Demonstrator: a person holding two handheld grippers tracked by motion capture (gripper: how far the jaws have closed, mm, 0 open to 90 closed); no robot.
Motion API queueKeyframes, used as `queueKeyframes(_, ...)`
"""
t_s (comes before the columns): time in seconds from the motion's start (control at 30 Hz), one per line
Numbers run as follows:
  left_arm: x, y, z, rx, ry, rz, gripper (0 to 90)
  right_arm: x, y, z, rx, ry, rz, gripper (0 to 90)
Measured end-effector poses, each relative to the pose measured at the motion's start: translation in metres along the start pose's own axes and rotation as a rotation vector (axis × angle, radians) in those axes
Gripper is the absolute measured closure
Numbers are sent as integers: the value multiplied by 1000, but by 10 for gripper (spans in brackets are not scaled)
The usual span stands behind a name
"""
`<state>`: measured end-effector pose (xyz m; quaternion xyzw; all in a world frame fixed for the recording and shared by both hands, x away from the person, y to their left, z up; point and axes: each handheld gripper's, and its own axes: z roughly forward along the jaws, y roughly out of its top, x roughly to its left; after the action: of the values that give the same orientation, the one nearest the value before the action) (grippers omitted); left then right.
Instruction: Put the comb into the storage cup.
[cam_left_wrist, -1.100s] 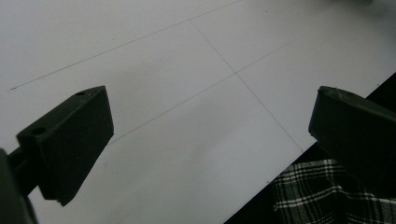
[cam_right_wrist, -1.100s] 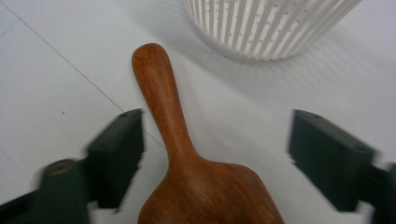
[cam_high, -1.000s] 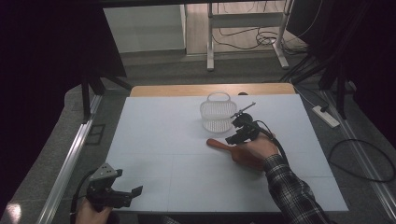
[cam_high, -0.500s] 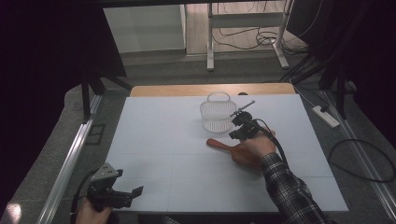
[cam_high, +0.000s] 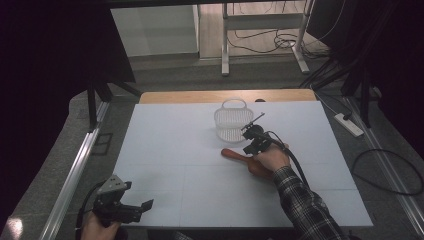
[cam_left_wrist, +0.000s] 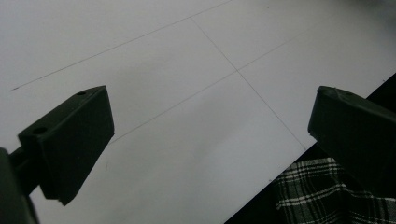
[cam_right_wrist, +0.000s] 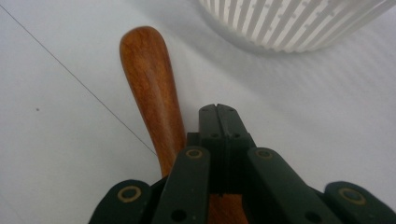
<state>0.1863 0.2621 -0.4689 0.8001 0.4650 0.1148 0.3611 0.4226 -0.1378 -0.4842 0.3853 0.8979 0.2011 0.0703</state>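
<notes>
A brown wooden utensil (cam_high: 235, 155) lies on the white table top (cam_high: 170, 150), just in front of a white slatted basket (cam_high: 233, 122). My right gripper (cam_high: 250, 146) rests over the utensil's near part, held by a hand in a plaid sleeve. In the right gripper view its jaws (cam_right_wrist: 217, 109) stand shut, tip against tip. The wooden handle (cam_right_wrist: 152, 79) runs along their left side and under the gripper body, and the basket (cam_right_wrist: 299, 23) stands just beyond. My left gripper (cam_high: 144, 206) sits at the table's near left corner, open (cam_left_wrist: 210, 126) over bare table.
A strip of bare wood (cam_high: 200, 96) shows at the table's back edge. A power strip (cam_high: 350, 125) and cables lie on the floor at the right. A metal rail (cam_high: 75, 170) runs along the left side. Plaid cloth (cam_left_wrist: 327, 196) shows below the near edge.
The right hand and its gripper have shifted slightly over the wooden utensil. The left hand, the basket and the utensil have kept their places.
</notes>
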Motion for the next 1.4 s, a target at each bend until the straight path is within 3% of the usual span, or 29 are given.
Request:
queueKeyframes(0.3,0,0,0,0,0,0,13,0,-4,9,28,-4,1,891)
queueKeyframes(0.63,0,0,0,0,1,3,13,9,-5,6,31,6,-25,891)
queueKeyframes(1.4,-1,0,0,4,1,5,15,47,-32,-9,30,71,-116,891)
